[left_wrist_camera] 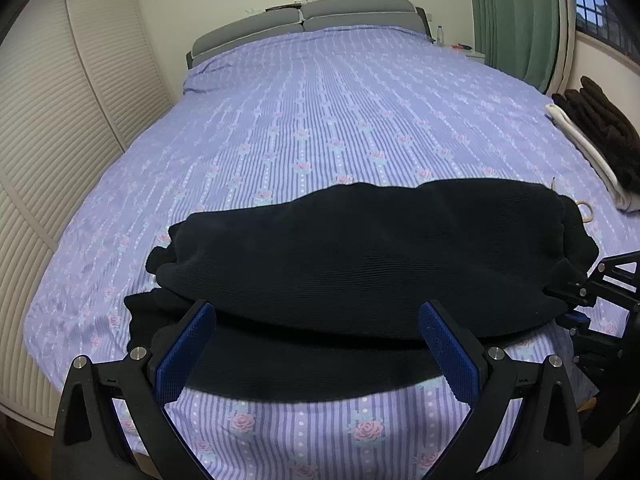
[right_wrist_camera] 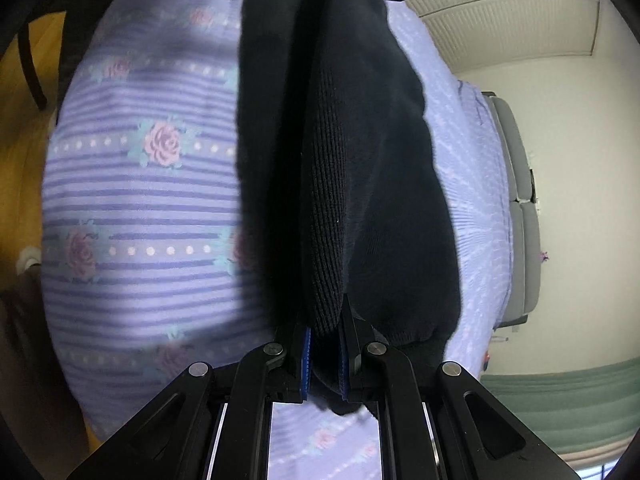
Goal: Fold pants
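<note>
Black knit pants [left_wrist_camera: 360, 256] lie folded across the near part of a bed with a purple rose-striped sheet [left_wrist_camera: 320, 112]. My left gripper [left_wrist_camera: 316, 344] is open, its blue pads [left_wrist_camera: 188, 352] on either side of the pants' near edge, holding nothing. My right gripper [right_wrist_camera: 323, 360] is shut on a fold of the pants [right_wrist_camera: 332, 184] at their right end; it shows in the left wrist view [left_wrist_camera: 576, 300] at the right. The folded top layer rests on a lower layer.
A stack of brown and white folded clothes [left_wrist_camera: 592, 136] lies at the bed's right edge. A small ring [left_wrist_camera: 585, 210] lies beside the pants. A louvred wardrobe [left_wrist_camera: 52, 128] stands left, a grey headboard [left_wrist_camera: 304, 20] at the far end, green curtains [left_wrist_camera: 516, 12] at the right.
</note>
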Demonstrator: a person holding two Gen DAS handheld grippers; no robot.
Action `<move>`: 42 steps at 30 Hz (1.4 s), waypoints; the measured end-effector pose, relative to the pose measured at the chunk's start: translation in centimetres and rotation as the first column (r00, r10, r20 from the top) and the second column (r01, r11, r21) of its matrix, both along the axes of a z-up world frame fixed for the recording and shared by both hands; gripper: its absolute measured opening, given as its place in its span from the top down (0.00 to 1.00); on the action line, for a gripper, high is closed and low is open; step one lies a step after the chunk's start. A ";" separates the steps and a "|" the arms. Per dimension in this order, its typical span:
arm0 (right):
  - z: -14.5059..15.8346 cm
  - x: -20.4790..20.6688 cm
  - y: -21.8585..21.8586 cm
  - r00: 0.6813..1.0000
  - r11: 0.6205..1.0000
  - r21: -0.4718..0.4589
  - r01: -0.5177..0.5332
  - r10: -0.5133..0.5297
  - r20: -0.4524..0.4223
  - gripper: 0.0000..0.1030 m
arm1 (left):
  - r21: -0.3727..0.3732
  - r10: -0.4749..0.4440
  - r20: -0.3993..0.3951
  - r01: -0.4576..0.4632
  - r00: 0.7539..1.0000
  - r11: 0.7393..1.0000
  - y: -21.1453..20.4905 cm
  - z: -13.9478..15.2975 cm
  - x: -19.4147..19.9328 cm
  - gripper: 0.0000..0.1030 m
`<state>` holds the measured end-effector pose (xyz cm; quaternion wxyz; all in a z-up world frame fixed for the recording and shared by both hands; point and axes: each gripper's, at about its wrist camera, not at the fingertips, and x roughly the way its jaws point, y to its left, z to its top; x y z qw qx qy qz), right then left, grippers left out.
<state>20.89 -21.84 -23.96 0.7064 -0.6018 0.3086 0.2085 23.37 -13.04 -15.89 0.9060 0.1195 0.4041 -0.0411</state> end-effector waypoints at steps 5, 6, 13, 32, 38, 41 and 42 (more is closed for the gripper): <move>0.5 0.2 0.3 0.997 1.000 0.019 0.019 -0.021 0.077 0.79 | -0.013 0.005 0.007 -0.005 1.000 1.000 1.0 0.2 -0.1 0.00; 1.2 0.1 0.5 0.992 0.999 0.034 0.025 -0.028 0.121 0.61 | -0.005 0.002 0.019 -0.002 1.000 1.000 1.4 0.4 -0.2 0.00; 6.7 -0.4 4.0 0.969 0.965 0.235 0.120 -0.165 0.184 0.30 | -0.047 0.046 0.108 -0.041 0.993 0.998 7.3 2.8 -0.1 0.00; 8.4 8.9 18.4 0.723 0.331 0.733 0.594 -0.620 -0.306 0.30 | 0.152 -0.412 -0.031 0.412 0.911 0.899 23.5 -3.2 11.0 0.39; 8.4 11.2 17.9 0.663 0.239 0.731 0.639 -0.653 -0.366 0.30 | 0.119 -0.552 -0.091 0.559 0.829 0.821 22.8 -5.4 11.8 0.48; 8.5 11.4 17.6 0.650 0.223 0.731 0.645 -0.663 -0.371 0.30 | 0.130 -0.601 -0.086 0.607 0.794 0.784 22.2 -6.3 11.7 0.48; 8.6 11.4 17.5 0.648 0.219 0.733 0.645 -0.664 -0.372 0.30 | 0.130 -0.598 -0.083 0.604 0.797 0.786 22.2 -6.5 12.1 0.48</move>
